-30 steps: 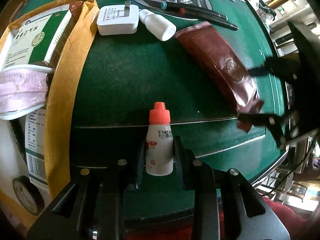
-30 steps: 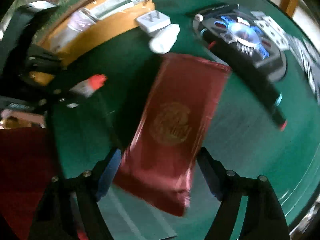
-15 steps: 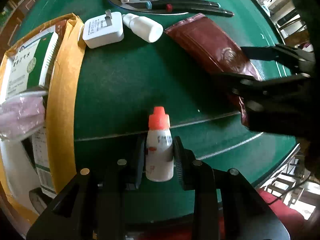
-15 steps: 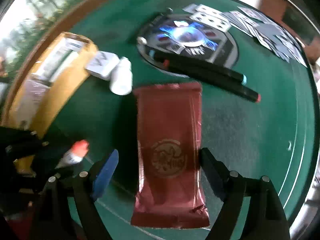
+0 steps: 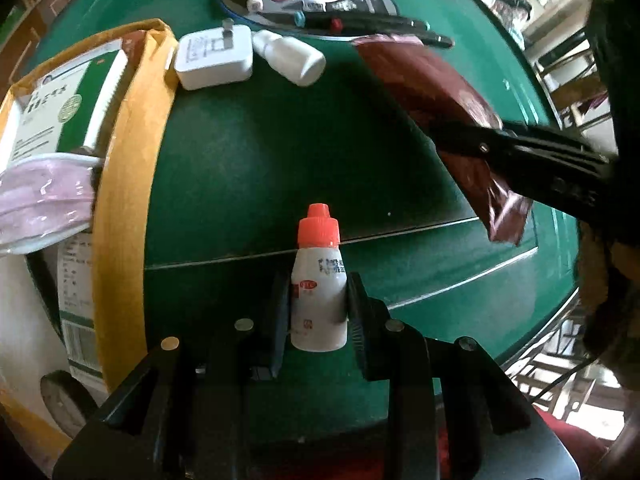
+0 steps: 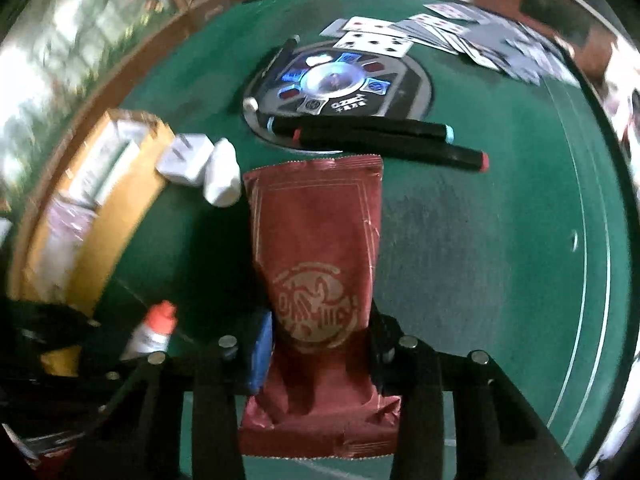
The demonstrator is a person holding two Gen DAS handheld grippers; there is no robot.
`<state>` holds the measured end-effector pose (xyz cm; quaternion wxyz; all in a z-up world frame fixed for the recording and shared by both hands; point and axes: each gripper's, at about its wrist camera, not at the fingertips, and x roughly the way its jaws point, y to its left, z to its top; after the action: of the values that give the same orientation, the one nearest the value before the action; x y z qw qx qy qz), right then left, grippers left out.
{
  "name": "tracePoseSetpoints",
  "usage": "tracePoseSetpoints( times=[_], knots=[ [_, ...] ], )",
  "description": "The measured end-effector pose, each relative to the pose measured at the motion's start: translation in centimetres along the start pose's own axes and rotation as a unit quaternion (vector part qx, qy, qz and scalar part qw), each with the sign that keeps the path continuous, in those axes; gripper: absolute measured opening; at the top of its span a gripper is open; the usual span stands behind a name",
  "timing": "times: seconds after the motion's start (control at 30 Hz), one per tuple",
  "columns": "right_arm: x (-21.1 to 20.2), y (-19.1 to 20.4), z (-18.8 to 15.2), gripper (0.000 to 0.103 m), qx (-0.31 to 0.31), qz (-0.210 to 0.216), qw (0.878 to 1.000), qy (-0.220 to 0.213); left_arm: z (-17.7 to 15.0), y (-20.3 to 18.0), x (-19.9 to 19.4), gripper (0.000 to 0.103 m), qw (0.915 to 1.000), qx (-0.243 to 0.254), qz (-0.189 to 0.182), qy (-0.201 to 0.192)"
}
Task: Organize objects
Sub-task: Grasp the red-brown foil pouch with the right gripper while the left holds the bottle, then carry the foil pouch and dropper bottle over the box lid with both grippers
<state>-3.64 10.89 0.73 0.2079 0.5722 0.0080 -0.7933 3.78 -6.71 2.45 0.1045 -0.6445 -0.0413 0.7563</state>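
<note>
Yellow-brown card makes up the open box (image 5: 120, 184) at the far left of the green felt table (image 5: 248, 160), and it looks like the place where loose things are being gathered: one green-and-white carton (image 5: 60, 104) lies in it, with one pink packet (image 5: 44, 200) on top of that. More printed packaging shows lower in the box, too cut off to count.

Just outside the box wall lie one white plug adapter (image 5: 214, 58) and one white bottle (image 5: 294, 60) on its side, touching each other, apparently not yet sorted.

Nearer, the left gripper (image 5: 318, 308) is clenched on one small white dropper bottle with an orange cap (image 5: 319, 280), held by its body with the cap forward. I judge it is kept upright and clear of the felt, ready to go into the box.

Right of it, the right gripper (image 6: 318, 344) has its jaws closing on one dark red foil pouch (image 6: 316, 264). The pads already press its sides, since the foil buckles between them. The pouch is taken near its lower end, so most of its length sticks out ahead; being soft, it may sag when lifted.

Beyond the pouch lie two black markers (image 6: 384, 140) side by side against one round black disc (image 6: 340, 84). Farthest right is a spread of playing cards (image 6: 460, 36), too blurred to count
</note>
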Motion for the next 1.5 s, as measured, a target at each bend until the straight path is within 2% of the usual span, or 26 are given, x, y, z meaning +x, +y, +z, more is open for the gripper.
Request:
tracePoseSetpoints(
  times=[0.1,0.2,0.43,0.5,0.53,0.6,1.27,1.5],
  knots=[
    [-1.7,0.5,-0.5,0.038,0.040,0.033,0.999,-0.009,-0.2,0.6,-0.9,0.026,0.9997,-0.015,-0.018,-0.010],
    [-2.8,0.7,-1.0,0.038,0.058,0.046,0.997,-0.022,-0.4,0.9,-1.7,0.026,0.9991,-0.024,-0.029,-0.017],
    [-4.0,2.0,-1.4,0.038,0.052,0.053,0.997,-0.031,-0.7,1.5,-3.4,0.026,0.9982,-0.039,-0.034,-0.030],
    [-4.0,2.4,-1.2,0.038,0.051,0.053,0.997,-0.029,-0.3,1.2,-3.0,0.026,0.9982,-0.042,-0.030,-0.032],
    [-4.0,2.7,-1.0,0.038,0.051,0.051,0.997,-0.026,-1.6,1.7,-4.1,0.026,0.9981,-0.043,-0.029,-0.033],
    [-4.2,3.4,-0.7,0.038,0.050,0.053,0.997,-0.022,-2.0,2.0,-4.5,0.026,0.9980,-0.045,-0.027,-0.035],
    [-5.0,8.6,0.8,0.039,0.011,0.074,0.997,-0.027,-2.7,2.4,-7.8,0.027,0.9971,-0.040,0.023,-0.061],
    [-5.0,10.2,1.5,0.039,-0.004,0.075,0.997,-0.027,-3.4,3.6,-8.8,0.027,0.9959,-0.048,0.037,-0.068]
  ],
)
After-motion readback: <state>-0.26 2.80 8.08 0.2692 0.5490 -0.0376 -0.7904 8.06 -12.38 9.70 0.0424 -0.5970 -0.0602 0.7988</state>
